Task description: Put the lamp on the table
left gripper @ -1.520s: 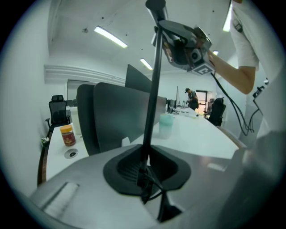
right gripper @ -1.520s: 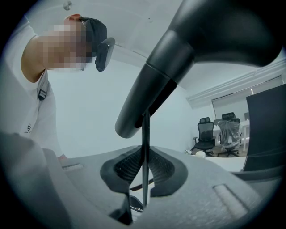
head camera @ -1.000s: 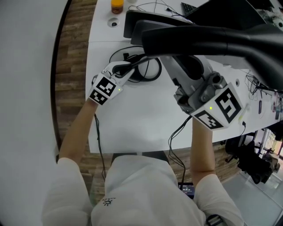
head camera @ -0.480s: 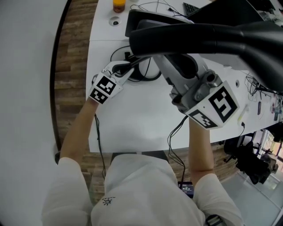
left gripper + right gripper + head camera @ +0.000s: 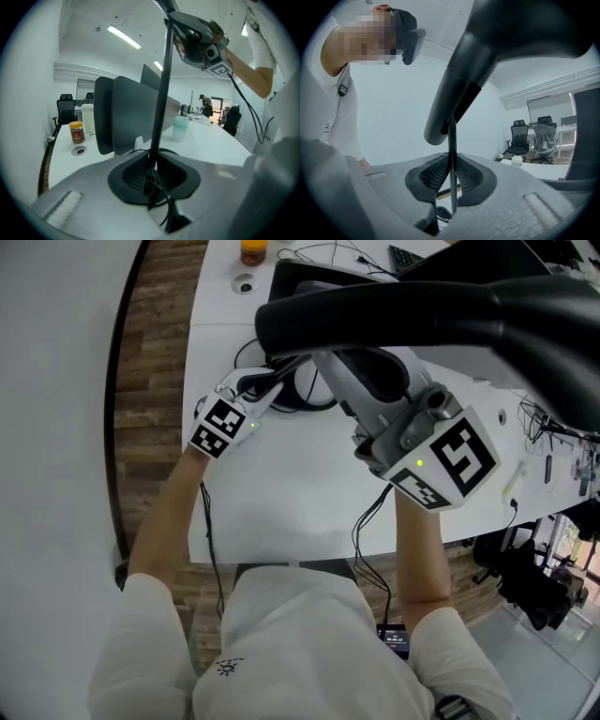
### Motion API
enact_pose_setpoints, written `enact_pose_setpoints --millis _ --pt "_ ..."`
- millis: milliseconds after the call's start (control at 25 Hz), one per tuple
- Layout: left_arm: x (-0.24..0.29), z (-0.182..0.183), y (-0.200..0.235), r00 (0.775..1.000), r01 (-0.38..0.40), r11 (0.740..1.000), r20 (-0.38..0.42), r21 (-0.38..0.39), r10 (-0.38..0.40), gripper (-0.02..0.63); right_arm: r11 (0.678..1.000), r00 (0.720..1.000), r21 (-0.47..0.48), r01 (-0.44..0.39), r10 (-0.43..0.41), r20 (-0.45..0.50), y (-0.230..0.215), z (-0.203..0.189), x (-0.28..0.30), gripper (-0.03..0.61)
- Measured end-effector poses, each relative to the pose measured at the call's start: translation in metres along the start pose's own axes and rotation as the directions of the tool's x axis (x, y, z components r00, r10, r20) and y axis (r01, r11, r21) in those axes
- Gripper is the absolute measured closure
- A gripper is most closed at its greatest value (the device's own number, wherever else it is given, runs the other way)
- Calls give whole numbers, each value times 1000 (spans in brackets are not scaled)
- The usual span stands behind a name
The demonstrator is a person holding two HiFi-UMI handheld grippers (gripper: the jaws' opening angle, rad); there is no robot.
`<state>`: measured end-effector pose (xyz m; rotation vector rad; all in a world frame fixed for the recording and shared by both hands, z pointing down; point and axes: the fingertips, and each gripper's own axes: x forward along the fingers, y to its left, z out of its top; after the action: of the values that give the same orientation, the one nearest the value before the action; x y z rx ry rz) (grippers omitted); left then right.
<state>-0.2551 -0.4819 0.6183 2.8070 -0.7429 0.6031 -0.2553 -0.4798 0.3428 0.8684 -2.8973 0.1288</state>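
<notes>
Evidently | left gripper [image 5: 152, 176], right gripper [image 5: 451, 183] pinch lamp stem [image 5: 160, 108] (pinch unclear overhead)

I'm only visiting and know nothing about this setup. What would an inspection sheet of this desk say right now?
Surface: white table, seen from above.
Job's things: black lamp. Both grippers hold its thin pole. Whether its foot rests on the table cannot be told.
Clutter: orange-lidded jar, teal cup, dark monitor.
Grippers: left gripper shut on the pole low down. Right gripper shut on it just under the lamp's head.
Cables: black cable looped on the table beyond the left gripper. A lead hangs from each gripper.
Surroundings: wood floor, office chairs.
</notes>
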Motion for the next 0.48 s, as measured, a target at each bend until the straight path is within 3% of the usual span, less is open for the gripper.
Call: enact_pose_setpoints --millis 480 --pt "0 -2 -1 1000 -4 1000 1 -16 4 560 1000 1000 3 5 -5 -20 1 0 6 540"
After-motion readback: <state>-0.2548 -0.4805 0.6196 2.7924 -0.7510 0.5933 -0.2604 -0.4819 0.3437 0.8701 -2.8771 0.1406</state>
